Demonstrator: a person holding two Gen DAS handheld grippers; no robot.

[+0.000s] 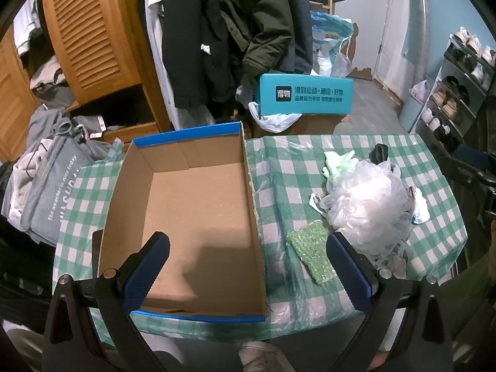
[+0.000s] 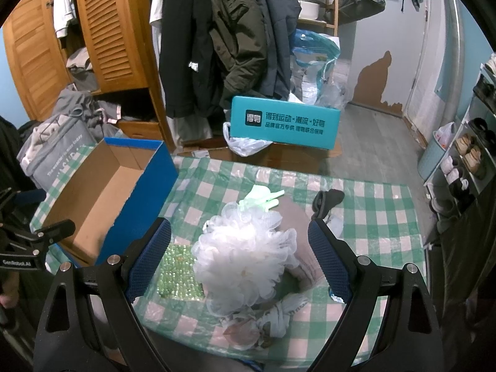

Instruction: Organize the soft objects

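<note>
An empty cardboard box with blue outer walls (image 1: 198, 210) (image 2: 96, 198) stands on the left of the checked table. To its right lies a pile of soft things: a white mesh bath pouf (image 1: 369, 204) (image 2: 245, 254), a green sequined cloth (image 1: 310, 251) (image 2: 178, 269), a pale green glove-like piece (image 1: 338, 162) (image 2: 263, 198), a dark sock (image 1: 379, 152) (image 2: 328, 200) and a crumpled white bag (image 2: 266, 319). My left gripper (image 1: 248, 248) hangs open over the box's near right wall. My right gripper (image 2: 240, 238) is open, its fingers either side of the pouf, apart from it.
The green-and-white checked table (image 1: 279, 167) (image 2: 381, 223) ends close on the right. Behind it stand a teal carton (image 1: 305, 94) (image 2: 285, 124), hanging coats (image 1: 217, 31), a wooden wardrobe (image 1: 93, 37), a heap of grey clothes (image 1: 52, 170) and a shoe rack (image 1: 458, 86).
</note>
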